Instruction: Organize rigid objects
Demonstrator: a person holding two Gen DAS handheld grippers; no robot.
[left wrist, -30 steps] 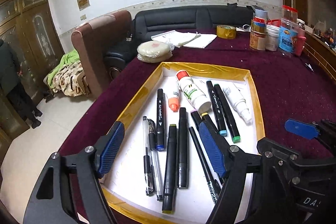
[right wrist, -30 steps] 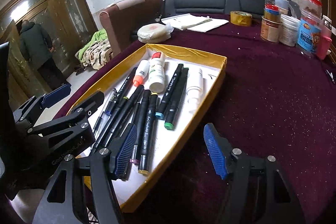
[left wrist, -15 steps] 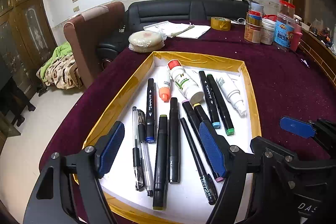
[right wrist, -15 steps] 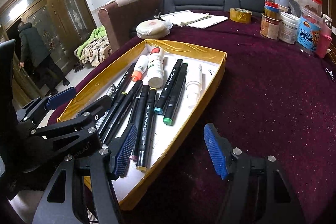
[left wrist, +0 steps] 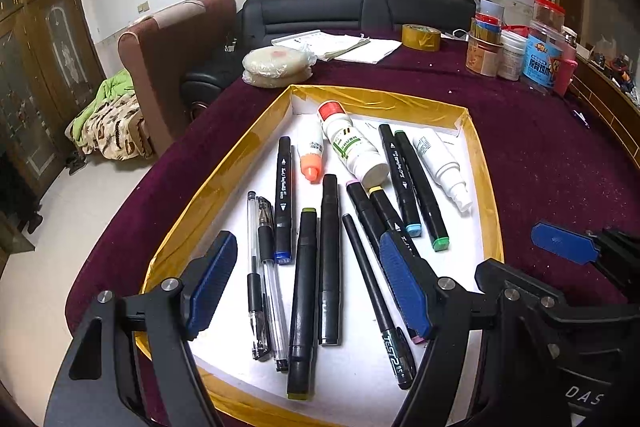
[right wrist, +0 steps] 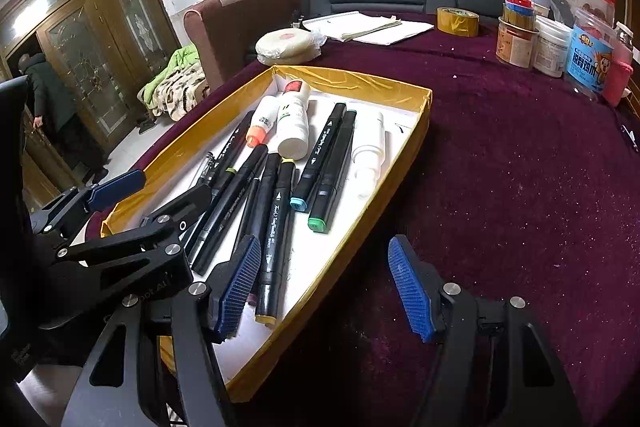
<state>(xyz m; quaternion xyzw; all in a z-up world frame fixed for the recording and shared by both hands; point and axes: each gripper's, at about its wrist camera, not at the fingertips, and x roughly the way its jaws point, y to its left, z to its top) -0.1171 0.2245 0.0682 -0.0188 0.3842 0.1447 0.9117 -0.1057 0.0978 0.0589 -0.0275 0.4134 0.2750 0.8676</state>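
A shallow white box with a gold rim [left wrist: 224,183] [right wrist: 416,143] lies on the maroon table. Inside are several black markers [left wrist: 330,267] [right wrist: 324,151], two clear gel pens [left wrist: 266,267], a red-capped white bottle [left wrist: 352,147] [right wrist: 294,123], an orange-tipped tube [left wrist: 310,155] [right wrist: 260,125] and a white spray bottle [left wrist: 440,163] [right wrist: 370,155]. My left gripper [left wrist: 308,287] is open and empty, hovering above the box's near end. My right gripper [right wrist: 324,287] is open and empty over the box's right rim; its blue pad also shows in the left wrist view [left wrist: 564,243].
At the table's far side are papers [left wrist: 344,45], a tape roll [left wrist: 420,35], a wrapped round cake [left wrist: 276,67] and several jars [left wrist: 540,55]. A brown armchair [left wrist: 176,59] and black sofa [left wrist: 360,11] stand beyond. The table edge drops to the floor on the left.
Both grippers have drawn back and risen slightly, so more of the box's near end shows. Both stay open. The objects in the box have not moved.
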